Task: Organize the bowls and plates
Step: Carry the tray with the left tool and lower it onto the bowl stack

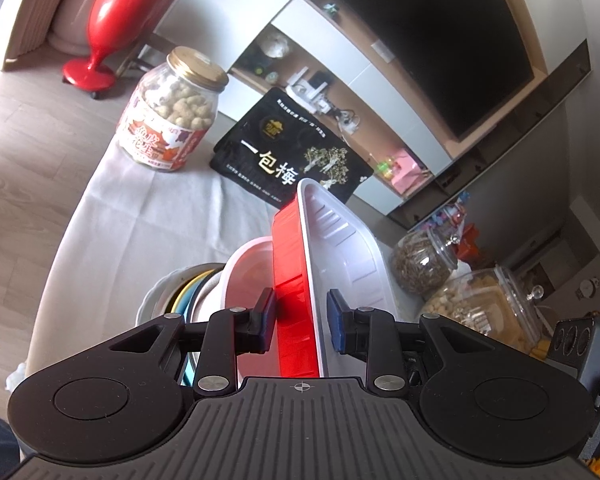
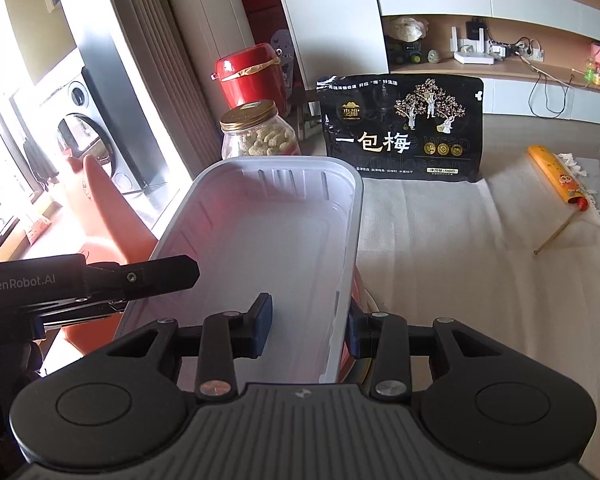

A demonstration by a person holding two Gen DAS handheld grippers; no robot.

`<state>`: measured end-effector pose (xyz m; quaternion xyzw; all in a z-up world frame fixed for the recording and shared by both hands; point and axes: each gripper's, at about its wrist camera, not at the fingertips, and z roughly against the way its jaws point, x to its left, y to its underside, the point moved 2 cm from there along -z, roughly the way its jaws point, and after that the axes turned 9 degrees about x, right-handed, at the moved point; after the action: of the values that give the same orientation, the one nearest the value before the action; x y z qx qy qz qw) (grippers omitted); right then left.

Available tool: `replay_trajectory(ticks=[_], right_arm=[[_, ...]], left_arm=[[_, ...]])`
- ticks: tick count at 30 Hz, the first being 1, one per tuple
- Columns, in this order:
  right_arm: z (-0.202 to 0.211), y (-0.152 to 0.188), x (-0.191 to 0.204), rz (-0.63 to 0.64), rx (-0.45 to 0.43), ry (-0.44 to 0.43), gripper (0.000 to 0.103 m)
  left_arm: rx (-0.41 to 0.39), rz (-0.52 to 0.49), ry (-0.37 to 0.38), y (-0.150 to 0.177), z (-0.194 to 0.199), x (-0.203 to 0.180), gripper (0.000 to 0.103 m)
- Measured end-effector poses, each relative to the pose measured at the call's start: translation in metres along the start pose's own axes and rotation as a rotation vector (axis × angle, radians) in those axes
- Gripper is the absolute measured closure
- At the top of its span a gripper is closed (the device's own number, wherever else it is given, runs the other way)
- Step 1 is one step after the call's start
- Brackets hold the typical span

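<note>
A rectangular tray, red outside and white inside (image 1: 300, 280), is held tilted on edge above a stack of round dishes (image 1: 204, 292) on the white tablecloth. My left gripper (image 1: 302, 318) straddles the tray's wall, the left pad touching the red side, the right pad with a small gap. In the right wrist view the same tray (image 2: 268, 240) lies open before me. My right gripper (image 2: 310, 326) straddles its right rim, jaws apart. The left gripper's body (image 2: 88, 280) shows at the tray's left side.
A peanut jar (image 1: 168, 116) and a black snack bag (image 1: 292, 152) stand at the far end of the table. Two glass jars (image 1: 452, 280) stand at the right. A yellow ruler-like stick (image 2: 556, 180) lies on the cloth at the right. A red vase (image 1: 120, 20) stands on the floor.
</note>
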<state>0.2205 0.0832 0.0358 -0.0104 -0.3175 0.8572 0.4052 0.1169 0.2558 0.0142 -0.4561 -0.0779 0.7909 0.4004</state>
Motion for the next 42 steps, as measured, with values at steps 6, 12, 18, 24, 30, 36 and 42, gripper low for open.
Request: replay_trajectory(ticks=[6, 12, 18, 24, 30, 36, 42], right_arm=[[0.015, 0.000, 0.010, 0.032, -0.030, -0.025, 0.066], [0.008, 0.002, 0.013, 0.034, 0.000, -0.023, 0.066], [0.005, 0.007, 0.012, 0.025, 0.006, -0.009, 0.066], [0.024, 0.004, 0.012, 0.038, -0.067, 0.009, 0.066], [0.031, 0.001, -0.004, -0.025, -0.109, 0.045, 0.056], [0.020, 0.008, -0.026, -0.139, -0.048, -0.015, 0.051], [0.005, 0.009, -0.033, -0.199, 0.024, -0.121, 0.051]], left_arm=[[-0.008, -0.013, -0.007, 0.003, 0.018, -0.003, 0.073], [0.042, 0.004, -0.029, 0.006, 0.011, 0.006, 0.074], [0.057, 0.076, 0.020, 0.006, 0.006, 0.017, 0.074], [-0.068, 0.113, 0.031, 0.003, 0.035, 0.019, 0.074], [-0.076, 0.149, -0.032, 0.000, 0.037, 0.031, 0.074], [-0.027, 0.213, -0.013, 0.000, 0.025, 0.045, 0.074], [-0.001, 0.237, 0.039, 0.002, 0.019, 0.047, 0.074]])
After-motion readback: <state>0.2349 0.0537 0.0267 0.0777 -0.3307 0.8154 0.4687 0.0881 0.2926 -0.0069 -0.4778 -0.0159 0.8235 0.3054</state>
